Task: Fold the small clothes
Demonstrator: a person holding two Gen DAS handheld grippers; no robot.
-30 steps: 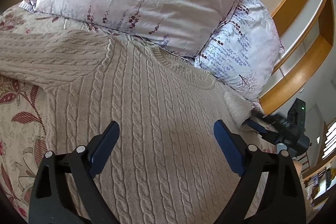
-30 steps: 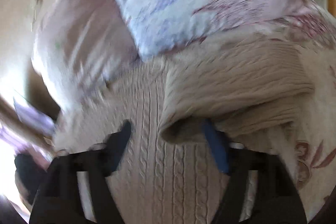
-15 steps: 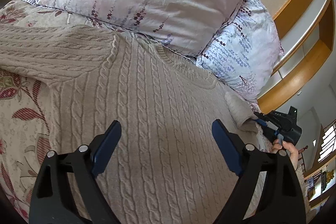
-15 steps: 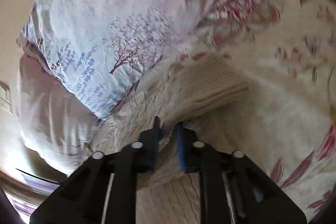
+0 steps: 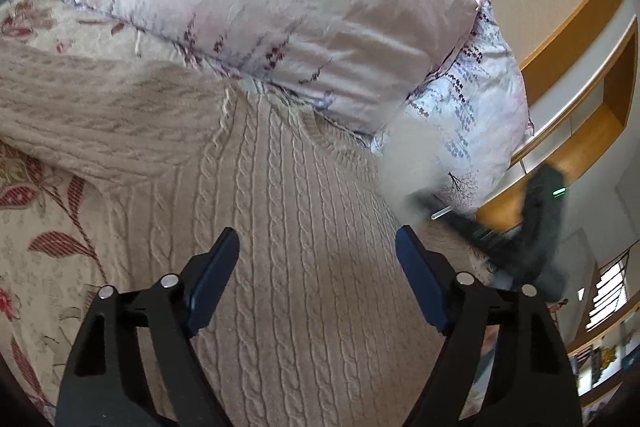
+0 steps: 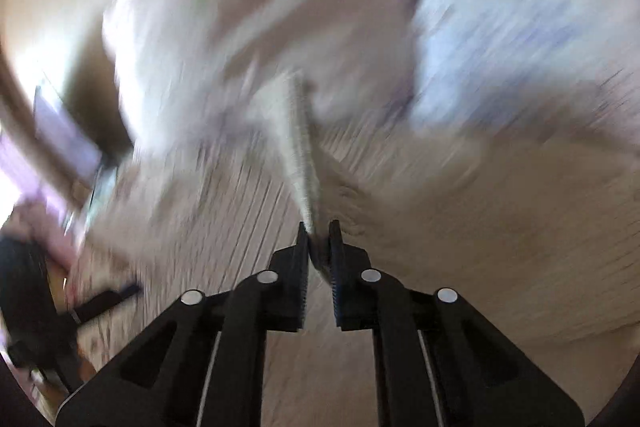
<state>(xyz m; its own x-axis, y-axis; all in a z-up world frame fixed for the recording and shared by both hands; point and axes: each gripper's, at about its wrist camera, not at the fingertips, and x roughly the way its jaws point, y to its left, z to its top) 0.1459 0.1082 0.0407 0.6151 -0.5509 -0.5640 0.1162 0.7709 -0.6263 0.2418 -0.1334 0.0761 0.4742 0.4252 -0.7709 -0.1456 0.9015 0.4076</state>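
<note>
A beige cable-knit sweater (image 5: 288, 235) lies flat on the bed, neck toward the pillows, one sleeve stretched out to the left (image 5: 92, 107). My left gripper (image 5: 318, 259) is open and empty just above the sweater's body. My right gripper (image 6: 319, 241) is shut on the ribbed cuff of the other sleeve (image 6: 300, 155) and holds it lifted. It shows blurred at the right of the left wrist view (image 5: 520, 235), carrying the sleeve (image 5: 408, 155). The right wrist view is heavily motion-blurred.
Two floral pillows (image 5: 280, 11) (image 5: 476, 107) lie just beyond the sweater's neck. The floral bedspread (image 5: 36, 235) shows at the left. A wooden shelf unit (image 5: 580, 83) stands at the right behind the bed.
The right gripper closed on the sleeve cuff and has lifted it up and inward over the sweater. The left gripper stayed open and moved closer to the pillows.
</note>
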